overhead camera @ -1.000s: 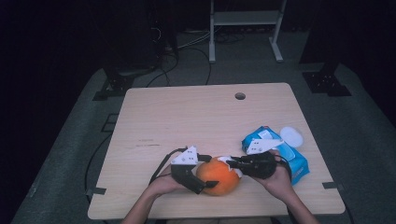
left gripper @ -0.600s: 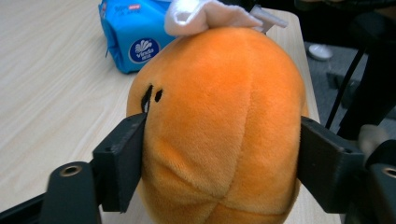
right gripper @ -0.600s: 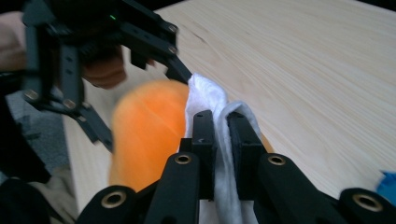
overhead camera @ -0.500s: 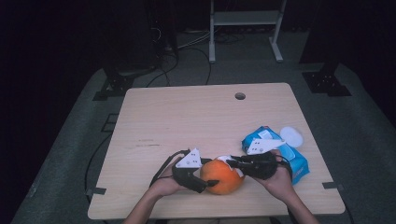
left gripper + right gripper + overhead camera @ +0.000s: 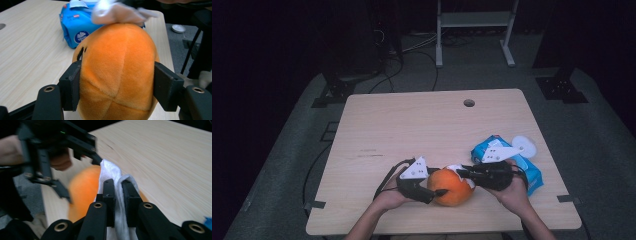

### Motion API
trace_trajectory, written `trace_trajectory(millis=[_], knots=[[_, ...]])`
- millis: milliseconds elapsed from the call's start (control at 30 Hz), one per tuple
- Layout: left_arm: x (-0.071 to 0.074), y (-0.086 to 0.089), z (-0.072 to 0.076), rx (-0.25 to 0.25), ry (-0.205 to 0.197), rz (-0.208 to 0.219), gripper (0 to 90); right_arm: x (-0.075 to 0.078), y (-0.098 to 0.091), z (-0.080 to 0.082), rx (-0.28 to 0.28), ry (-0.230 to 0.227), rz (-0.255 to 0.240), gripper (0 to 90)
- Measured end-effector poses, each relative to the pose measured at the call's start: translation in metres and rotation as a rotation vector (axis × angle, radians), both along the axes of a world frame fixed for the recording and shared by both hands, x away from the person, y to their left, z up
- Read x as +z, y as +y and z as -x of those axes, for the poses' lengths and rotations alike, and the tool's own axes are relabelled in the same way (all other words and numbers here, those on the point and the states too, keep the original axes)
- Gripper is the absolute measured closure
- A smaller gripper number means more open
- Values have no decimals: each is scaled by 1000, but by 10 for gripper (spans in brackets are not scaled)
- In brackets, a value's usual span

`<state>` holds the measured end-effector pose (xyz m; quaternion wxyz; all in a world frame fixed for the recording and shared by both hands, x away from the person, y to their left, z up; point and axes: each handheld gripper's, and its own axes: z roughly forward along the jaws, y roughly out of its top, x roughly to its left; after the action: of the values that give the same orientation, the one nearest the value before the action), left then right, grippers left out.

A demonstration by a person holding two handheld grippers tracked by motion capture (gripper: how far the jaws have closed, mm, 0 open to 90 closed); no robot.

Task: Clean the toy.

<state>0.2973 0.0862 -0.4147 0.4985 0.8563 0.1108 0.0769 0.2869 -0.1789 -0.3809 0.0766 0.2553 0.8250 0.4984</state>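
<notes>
One orange plush ball (image 5: 453,186) sat near the front edge of the wooden counter (image 5: 412,125), between the two hands. The left gripper (image 5: 439,192) had just been closing on it, and its two black fingers (image 5: 70,85) pressed into the ball's sides, one on each flank. The right gripper (image 5: 462,172) held its fingers (image 5: 109,195) shut on one white wipe (image 5: 112,173), which lay against the top of the ball. In the right gripper view, the wipe rose between the two pads and draped over the orange plush. One blue pack of wipes (image 5: 492,147) lay on the counter just behind the right hand (image 5: 514,195), and one round white lid (image 5: 524,146) lay beside the pack.
</notes>
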Motion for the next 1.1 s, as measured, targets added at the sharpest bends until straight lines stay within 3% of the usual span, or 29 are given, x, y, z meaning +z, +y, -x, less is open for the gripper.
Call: trace_trajectory(millis=[100, 200, 300, 400, 467, 600, 667, 767, 867, 1000, 1033, 1100], knots=[[3, 6, -3, 27, 7, 15, 336, -1, 3, 1, -8, -23, 35, 817], [4, 9, -5, 47, 22, 34, 337, -12, -5, -8, -55, 6, 61, 817], [6, 7, -5, 58, 30, 41, 338, -14, -10, -12, -69, 33, 28, 818], [7, 6, -4, 62, 25, 36, 337, -5, -2, -5, -28, 10, -9, 818], [6, 5, -4, 62, 20, 26, 332, -1, 6, 0, -13, -16, 9, 817], [-2, 7, -10, 60, 49, 66, 189, -12, 6, -4, -35, -14, 48, 816], [-6, 8, -14, 73, 67, 94, 120, -17, 0, -9, -47, 14, 21, 816], [-10, 7, -16, 101, 85, 125, 86, -18, -6, -11, -74, 17, 16, 814], [-9, 3, -13, 80, 95, 117, 129, -21, -7, -13, -87, 19, 13, 814], [-8, 6, -11, 24, 78, 116, 151, -24, -13, -18, -118, 23, 23, 813], [-9, 6, -12, 34, 77, 111, 144, -25, -16, -19, -124, 32, 17, 813], [-16, 3, -14, 54, 65, 64, 96, -26, -19, -21, -132, 50, 2, 813]])
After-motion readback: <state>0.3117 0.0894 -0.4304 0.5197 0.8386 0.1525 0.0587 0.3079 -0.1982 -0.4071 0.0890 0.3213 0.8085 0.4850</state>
